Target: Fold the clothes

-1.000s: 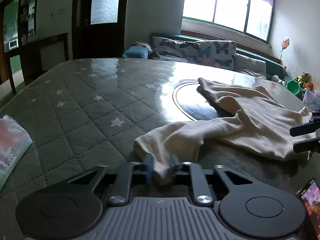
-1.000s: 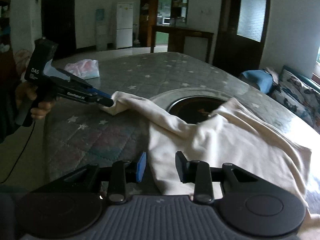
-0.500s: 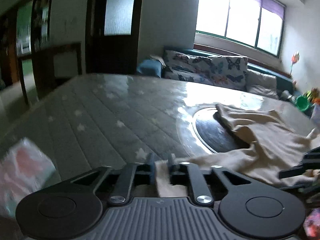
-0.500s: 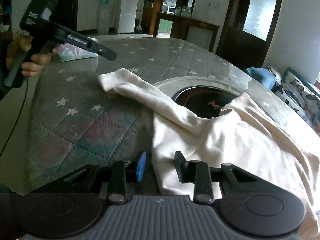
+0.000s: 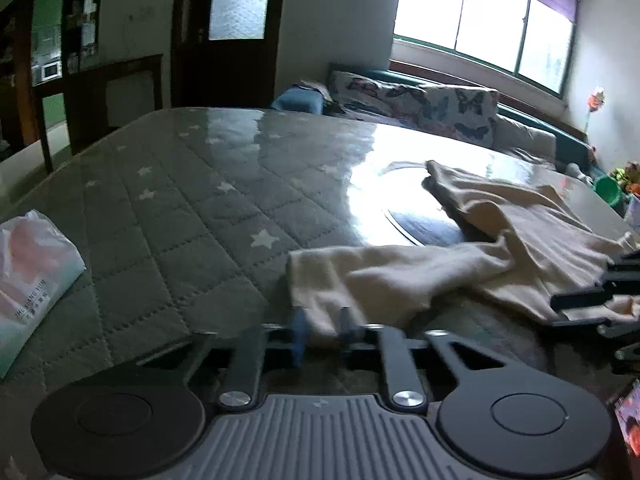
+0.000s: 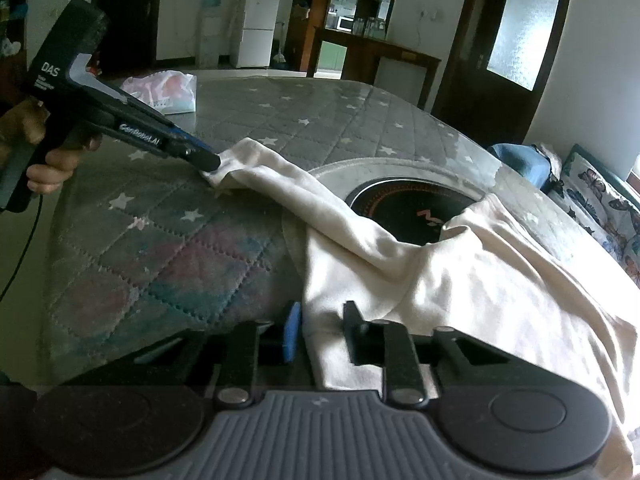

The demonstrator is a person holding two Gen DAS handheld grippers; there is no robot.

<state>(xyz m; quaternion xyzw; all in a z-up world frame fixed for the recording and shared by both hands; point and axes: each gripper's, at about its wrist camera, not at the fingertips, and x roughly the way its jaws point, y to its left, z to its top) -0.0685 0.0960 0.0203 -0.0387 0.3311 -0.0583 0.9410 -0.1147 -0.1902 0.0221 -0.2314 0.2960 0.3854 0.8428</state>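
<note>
The cream garment [image 6: 460, 276] lies spread over the right part of the quilted star-print tabletop [image 6: 208, 236], partly covering the round dark cooktop [image 6: 404, 208] set in the middle. One long sleeve trails off toward my left, and that is the end my left gripper [image 6: 212, 162] has — its jaws are clenched on the cuff, as the right wrist view shows plainly. I read this as pinning the sleeve end so it can be drawn straight or carried across the body.

My right gripper [image 6: 320, 330] sits at the near hem, jaws closing with the cloth's edge between them; the pads do not look pressed on the fabric yet. Two corners held would let me lift and fold without the cloth bunching.

Around it: a plastic bag [image 5: 32, 272] rests on the table's far left, well apart from the garment. A sofa with butterfly cushions [image 5: 444, 108] runs under the window behind. What concerns me is the twisted fold where sleeve meets body — it would likely have to be smoothed before a clean fold.
</note>
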